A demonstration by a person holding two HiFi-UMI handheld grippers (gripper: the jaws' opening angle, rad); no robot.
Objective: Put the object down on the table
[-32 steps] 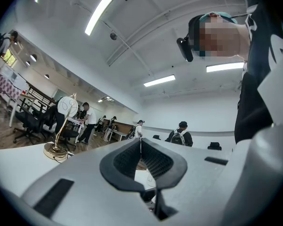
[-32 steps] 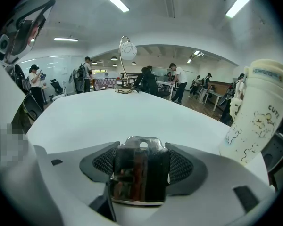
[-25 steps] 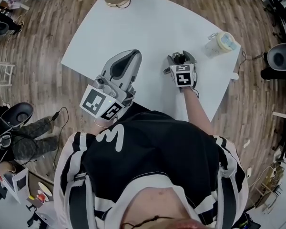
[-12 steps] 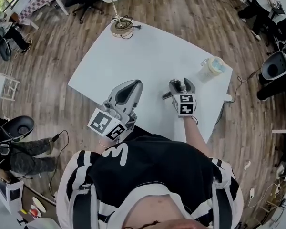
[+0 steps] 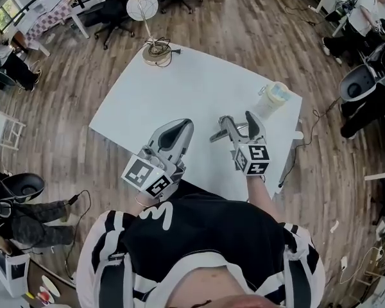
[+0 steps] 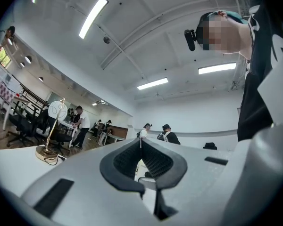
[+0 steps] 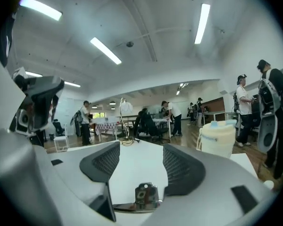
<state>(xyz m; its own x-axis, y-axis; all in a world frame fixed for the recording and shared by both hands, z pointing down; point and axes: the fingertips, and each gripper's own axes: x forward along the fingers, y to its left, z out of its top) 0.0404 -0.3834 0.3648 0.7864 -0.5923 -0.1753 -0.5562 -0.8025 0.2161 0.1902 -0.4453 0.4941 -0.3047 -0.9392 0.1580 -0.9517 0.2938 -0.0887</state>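
Right gripper [image 5: 237,124] jaws have spread wide, empty, jug [image 5: 274,99] standing free on table [image 5: 179,85], so release looks done; left gripper [image 5: 178,128] jaws pressed together, idle.

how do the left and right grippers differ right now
The left gripper has its fingers closed, tips touching; the right gripper has its fingers spread, bare table showing between them. The right gripper sits nearer the lidded jug than the left gripper. Both are the same grey build, and neither visibly holds anything.
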